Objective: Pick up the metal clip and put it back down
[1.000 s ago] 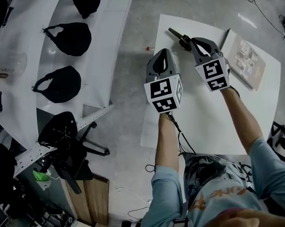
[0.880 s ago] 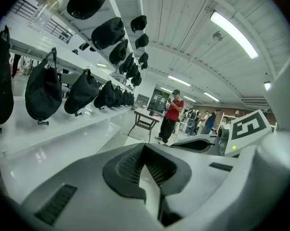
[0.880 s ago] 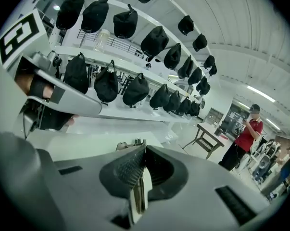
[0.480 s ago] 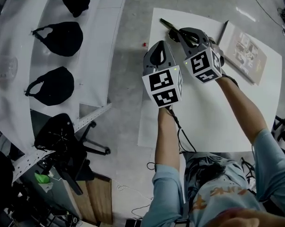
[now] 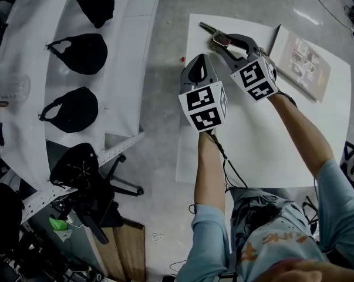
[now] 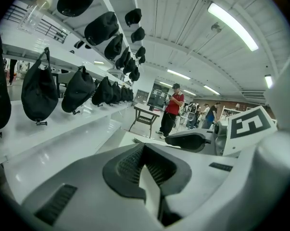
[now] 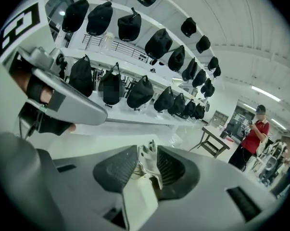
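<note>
Metal clip (image 5: 215,35) sits between the opening jaws of the right gripper (image 5: 223,44), low over the far end of the white table (image 5: 270,134), upper centre of the head view.

In the right gripper view the pads stand apart either side of the clip (image 7: 145,163), which leans toward the left pad; whether it rests on the table cannot be told. The left gripper (image 5: 199,69) hangs just to the left and lower in the frame, over the table's left edge, its jaws closed together on nothing (image 6: 145,150). A booklet (image 5: 303,63) lies at the table's upper right. Black bags (image 5: 77,104) line white shelves (image 5: 24,98) on the left.
</note>
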